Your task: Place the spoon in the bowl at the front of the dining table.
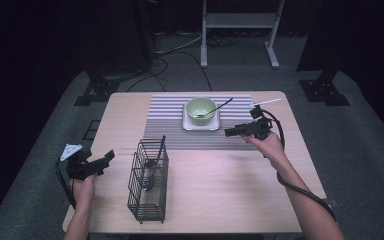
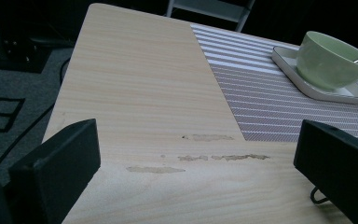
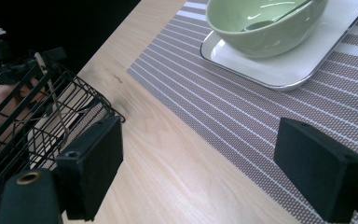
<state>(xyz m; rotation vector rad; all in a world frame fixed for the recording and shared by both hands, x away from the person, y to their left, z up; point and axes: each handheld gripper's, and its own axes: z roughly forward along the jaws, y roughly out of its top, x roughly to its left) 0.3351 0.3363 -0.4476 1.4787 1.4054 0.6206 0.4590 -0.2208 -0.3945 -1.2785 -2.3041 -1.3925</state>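
Our right gripper (image 1: 235, 131) has its fingers (image 3: 91, 165) spread wide and empty, near the green bowl (image 1: 201, 110) on its white tray (image 1: 200, 124), a spoon (image 1: 215, 108) resting inside. Our left gripper (image 1: 102, 161), fingers also wide, hovers beside the wire basket (image 1: 148, 182). We judge that we're approaching; next we should close on the spoon's handle.

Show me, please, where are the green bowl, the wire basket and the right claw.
green bowl (image 1: 200, 107), high view, inner wall.
wire basket (image 1: 148, 200), high view, near side mesh.
right claw (image 1: 230, 132), high view, between its tips.
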